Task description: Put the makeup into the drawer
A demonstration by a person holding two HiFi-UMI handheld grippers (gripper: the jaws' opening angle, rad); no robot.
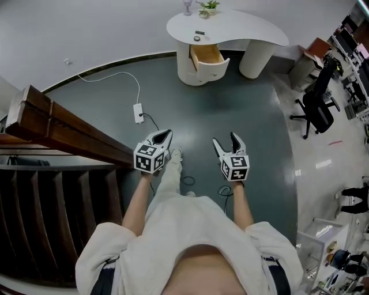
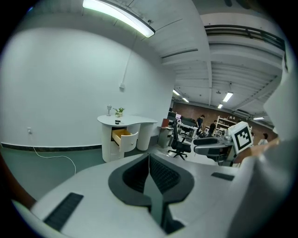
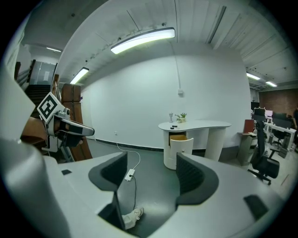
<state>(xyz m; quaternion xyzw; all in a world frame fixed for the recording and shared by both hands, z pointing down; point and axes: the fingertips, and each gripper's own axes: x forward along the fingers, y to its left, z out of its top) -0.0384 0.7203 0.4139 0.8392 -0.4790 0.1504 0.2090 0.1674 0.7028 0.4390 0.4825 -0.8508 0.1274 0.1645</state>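
The makeup (image 1: 198,38) is a few small dark things, too small to make out well. It lies on the near left edge of the white curved worktop (image 1: 242,29) at the far end of the room. It is far from both hand-held grippers.

Right under it, the white rounded drawer (image 1: 212,69) is pulled open. It is light wood inside, and I cannot tell what is in it. A small green plant in a pot (image 1: 209,7) and a clear stemmed glass (image 1: 188,7) stand at the far edge of the worktop, behind the makeup.

A dark grey-green floor (image 1: 104,98) lies between the worktop and the person. A white power strip (image 1: 139,112) lies on it, with a thin white cable running off to the far left. A black office chair (image 1: 317,106) stands on the right, well apart from the worktop. A brown wooden stair rail (image 1: 63,124) runs along the left.

The left hand-held gripper (image 1: 166,134) is held out low in front of the person. Its two dark jaws are pressed together with nothing between them. The right hand-held gripper (image 1: 225,139) is just beside it. Its jaws stand wide apart and hold nothing; only the floor and a light shoe (image 3: 130,214) show between them.
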